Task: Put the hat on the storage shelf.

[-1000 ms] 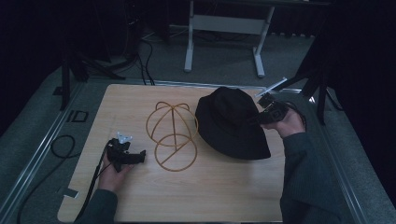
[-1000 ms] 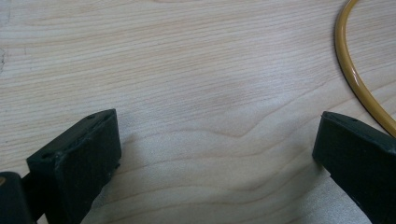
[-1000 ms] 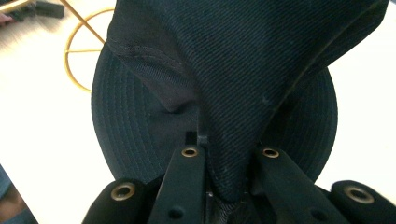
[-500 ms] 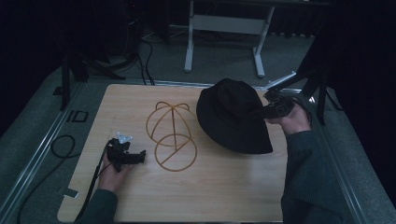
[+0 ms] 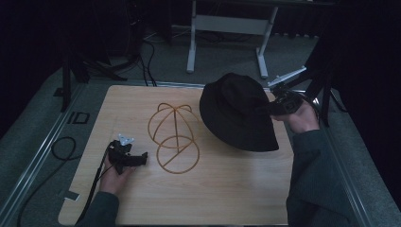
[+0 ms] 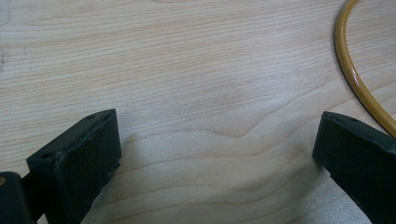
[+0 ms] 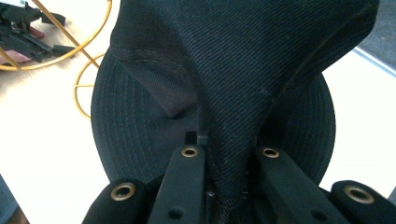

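Note:
A black bucket hat (image 5: 239, 111) hangs tilted over the right half of the table, lifted by its crown. My right gripper (image 5: 279, 108) is shut on a pinch of the hat's fabric (image 7: 229, 154), the brim spreading below the jaws. A yellow wire hat stand (image 5: 172, 135) lies at the table's middle, left of the hat. My left gripper (image 5: 139, 158) rests on the wood at the front left, just left of the stand's ring, open with nothing between its fingers (image 6: 74, 158). A curve of the yellow wire (image 6: 355, 74) passes by its right jaw.
The light wooden table (image 5: 222, 189) has a metal frame around it. A cable (image 5: 61, 146) loops on the floor at the left. A white stand's legs (image 5: 227, 28) are behind the table. A black mark (image 5: 78, 117) sits at the table's left edge.
My right gripper has risen and drawn back to the right with the hat, which now hangs higher and more tilted. The left gripper has stayed put.

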